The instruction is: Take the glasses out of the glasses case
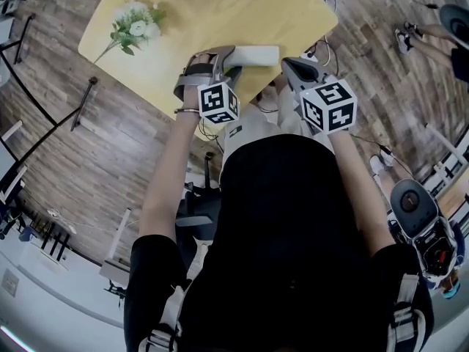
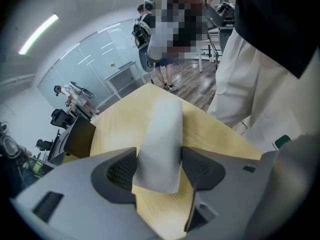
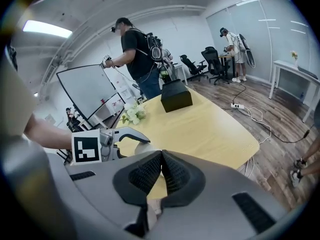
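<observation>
The pale grey glasses case [image 1: 255,54] is seen just above the middle of the head view, at the near edge of the yellow table [image 1: 183,13]. It is clamped at its left end between the jaws of the left gripper [image 2: 159,166], whose dark pads [image 2: 120,170] are pressed against both of its sides. The right gripper [image 3: 161,159] is held just right of the case with its jaws brought together on nothing. A bunch of white flowers [image 1: 135,25] is seen on the table at the upper left.
</observation>
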`<state>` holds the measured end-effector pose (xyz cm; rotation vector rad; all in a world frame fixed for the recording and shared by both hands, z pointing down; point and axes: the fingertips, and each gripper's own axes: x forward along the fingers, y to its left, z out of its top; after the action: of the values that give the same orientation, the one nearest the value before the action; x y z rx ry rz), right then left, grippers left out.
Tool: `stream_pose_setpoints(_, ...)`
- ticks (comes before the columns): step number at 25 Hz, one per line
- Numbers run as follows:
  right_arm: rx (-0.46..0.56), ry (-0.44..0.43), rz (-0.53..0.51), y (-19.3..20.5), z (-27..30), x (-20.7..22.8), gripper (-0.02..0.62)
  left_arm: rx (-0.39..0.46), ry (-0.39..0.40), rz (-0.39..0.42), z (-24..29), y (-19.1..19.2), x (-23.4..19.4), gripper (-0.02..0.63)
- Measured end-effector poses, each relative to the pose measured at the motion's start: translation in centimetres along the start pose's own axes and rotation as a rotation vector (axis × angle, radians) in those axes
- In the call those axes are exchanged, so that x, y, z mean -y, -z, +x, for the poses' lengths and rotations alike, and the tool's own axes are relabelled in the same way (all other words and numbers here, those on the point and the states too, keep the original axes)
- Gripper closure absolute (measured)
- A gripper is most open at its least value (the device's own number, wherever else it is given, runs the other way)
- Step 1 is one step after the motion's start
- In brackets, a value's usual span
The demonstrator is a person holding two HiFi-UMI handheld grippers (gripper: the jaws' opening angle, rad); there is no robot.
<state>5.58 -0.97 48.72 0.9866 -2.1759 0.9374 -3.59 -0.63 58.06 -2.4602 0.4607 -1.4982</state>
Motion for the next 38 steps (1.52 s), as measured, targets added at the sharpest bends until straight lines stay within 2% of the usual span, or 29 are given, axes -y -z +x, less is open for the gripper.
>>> stream_pose_setpoints(9, -0.064, 0.016, -0.091, 1.0, 3.8, 0.8, 0.577, 0.006, -0.091, 0.011, 0.2, 0.9, 0.5, 0.31)
stream_pose_setpoints(19, -0.161, 0.038, -0.179, 1.6, 6.8, 1.1, 0.577, -0.004, -0.153, 0.047, -0.5, 0.5, 0.8, 0.313)
stream_pose_setpoints(38, -0.184, 0.024, -0.162, 2.1, 8.1, 1.2, 0.578, -0.003, -0.186, 0.067, -0.8, 0.4, 1.0, 0.318)
